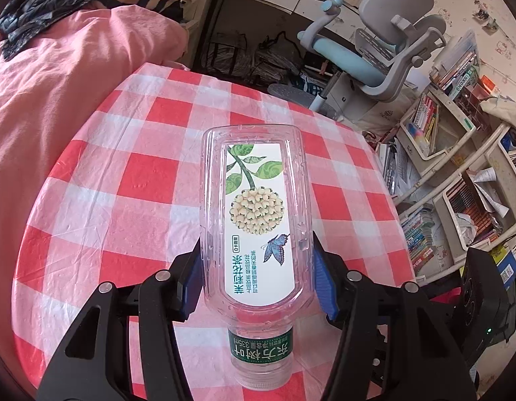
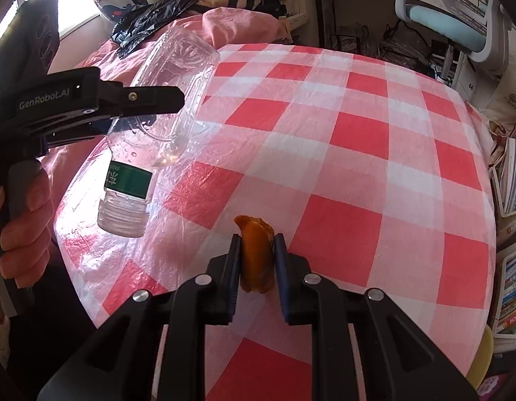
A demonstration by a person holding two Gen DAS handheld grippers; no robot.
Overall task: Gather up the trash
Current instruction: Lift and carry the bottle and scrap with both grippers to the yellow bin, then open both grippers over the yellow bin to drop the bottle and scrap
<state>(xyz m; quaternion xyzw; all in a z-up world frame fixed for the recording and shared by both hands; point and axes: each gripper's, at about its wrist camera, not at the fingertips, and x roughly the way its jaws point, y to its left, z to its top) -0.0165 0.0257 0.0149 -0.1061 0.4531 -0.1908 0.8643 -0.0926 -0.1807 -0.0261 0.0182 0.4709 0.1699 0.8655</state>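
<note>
My left gripper (image 1: 258,267) is shut on a clear plastic bottle (image 1: 254,207) with a white flower label and a green neck band. The bottle is held above the table, cap end toward the camera. In the right wrist view the bottle (image 2: 164,107) hangs tilted, cap down, in the left gripper (image 2: 171,100) at the table's left side. My right gripper (image 2: 257,247) is shut on an orange peel (image 2: 256,257), held just above the red and white checked tablecloth (image 2: 358,140).
A pink bed (image 1: 47,107) with a black plastic bag (image 1: 50,3) lies left of the round table (image 1: 124,173). A grey and blue chair (image 1: 384,53) and a desk stand beyond it. Full bookshelves (image 1: 458,173) stand to the right.
</note>
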